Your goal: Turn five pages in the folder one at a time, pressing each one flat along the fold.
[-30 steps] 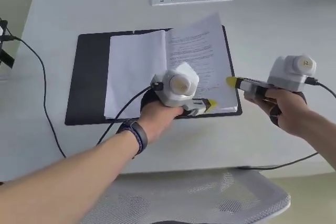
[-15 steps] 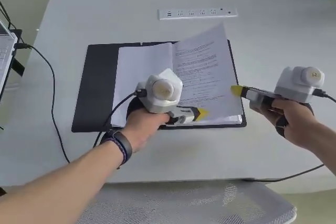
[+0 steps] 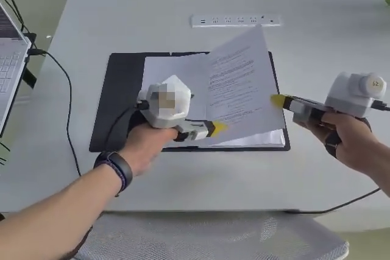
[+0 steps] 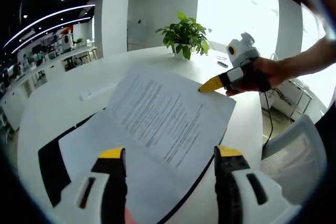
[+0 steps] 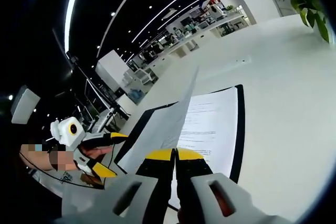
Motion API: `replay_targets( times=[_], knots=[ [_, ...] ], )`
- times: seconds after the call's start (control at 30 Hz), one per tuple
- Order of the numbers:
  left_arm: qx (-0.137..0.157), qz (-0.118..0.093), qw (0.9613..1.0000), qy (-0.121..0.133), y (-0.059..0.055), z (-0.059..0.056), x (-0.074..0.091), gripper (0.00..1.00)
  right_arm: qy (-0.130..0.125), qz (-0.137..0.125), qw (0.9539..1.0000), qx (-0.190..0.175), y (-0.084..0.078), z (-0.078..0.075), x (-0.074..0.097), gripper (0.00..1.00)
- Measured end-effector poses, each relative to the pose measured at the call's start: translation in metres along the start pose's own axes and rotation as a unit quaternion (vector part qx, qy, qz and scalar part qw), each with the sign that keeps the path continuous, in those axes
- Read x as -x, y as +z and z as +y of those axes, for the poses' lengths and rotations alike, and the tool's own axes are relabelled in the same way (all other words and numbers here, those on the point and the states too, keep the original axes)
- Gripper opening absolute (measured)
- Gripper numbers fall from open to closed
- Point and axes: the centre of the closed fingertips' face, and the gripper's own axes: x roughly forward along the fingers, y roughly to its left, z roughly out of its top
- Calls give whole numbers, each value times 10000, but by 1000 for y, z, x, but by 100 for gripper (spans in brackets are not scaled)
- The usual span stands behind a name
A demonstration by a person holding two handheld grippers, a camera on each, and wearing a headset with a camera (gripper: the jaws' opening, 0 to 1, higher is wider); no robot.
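The black folder (image 3: 119,101) lies open on the white table, with a blank sheet on its left half. My right gripper (image 3: 277,100) is shut on the right edge of a printed page (image 3: 241,89) and holds it up, tilted over the stack. In the right gripper view the jaws (image 5: 175,155) meet on that page (image 5: 163,124), which rises edge-on. My left gripper (image 3: 216,128) hovers open over the folder's front edge, near the fold. From the left gripper (image 4: 170,153) the lifted page (image 4: 168,114) spreads ahead, apart from the open jaws.
A white power strip (image 3: 236,21) lies behind the folder. A laptop (image 3: 9,65) sits at the left edge, with a black cable (image 3: 67,120) trailing over the table. A mesh chair back (image 3: 213,238) is below the front edge. A potted plant (image 4: 184,35) stands farther off.
The right gripper has raised the page's edge higher off the stack. The left gripper has drawn back leftward along the folder's front edge. The head camera has shifted.
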Motion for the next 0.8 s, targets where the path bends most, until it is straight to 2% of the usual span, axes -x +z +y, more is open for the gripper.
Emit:
replay_targets(
  times=[0.37,0.8],
  knots=[
    [112,-100,9996,226,-6,19,32,72,306,-69,9993,215,14,29,-6,0],
    [283,-258,9980,505,-7,33,69,76,629,-112,9973,356,26,59,-21,0]
  ],
)
